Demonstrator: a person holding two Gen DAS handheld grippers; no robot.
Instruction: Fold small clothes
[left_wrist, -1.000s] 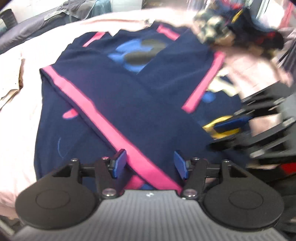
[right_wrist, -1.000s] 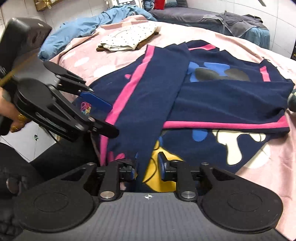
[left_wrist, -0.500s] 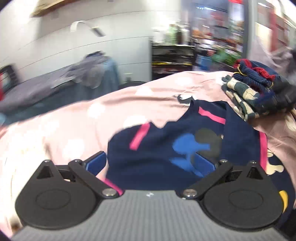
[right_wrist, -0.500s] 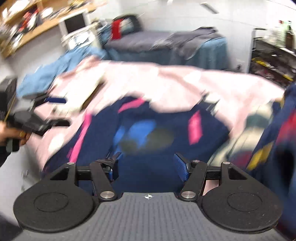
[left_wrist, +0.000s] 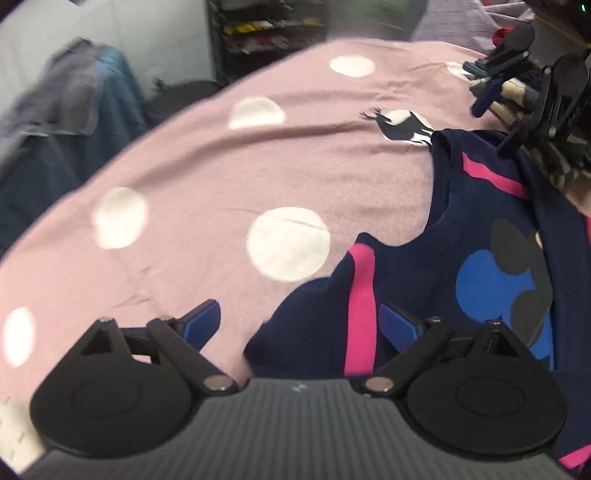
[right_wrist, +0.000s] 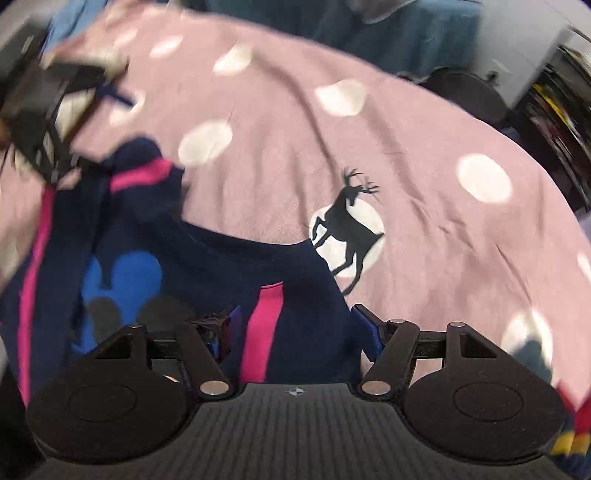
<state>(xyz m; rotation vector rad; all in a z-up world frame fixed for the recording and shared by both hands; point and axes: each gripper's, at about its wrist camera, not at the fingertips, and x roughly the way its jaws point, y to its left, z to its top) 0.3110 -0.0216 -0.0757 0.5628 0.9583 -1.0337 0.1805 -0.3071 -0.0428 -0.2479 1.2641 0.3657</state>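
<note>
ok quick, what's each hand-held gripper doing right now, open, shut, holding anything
left hand-held gripper: jaws wide but closing, holding nothing, navy shirt shoulder between them.
right hand-held gripper: open, holding nothing, over the shirt's other shoulder.

No readable text, labels, brands or numbers anywhere; only pictures: deer silhouette print (right_wrist: 345, 230) on bed cover (right_wrist: 424, 155), mouse-head shapes on navy garment (left_wrist: 491, 236).

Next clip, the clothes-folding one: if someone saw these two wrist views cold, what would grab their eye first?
Most striking is the navy shirt with hot-pink stripes and a blue-and-black mouse-head print, lying on a pink bedspread dotted with white circles. A black deer silhouette on one white dot sits just beyond the shirt's shoulder. The left gripper, jaws closing, and the open right gripper each hover over a pink-striped shoulder.
</note>
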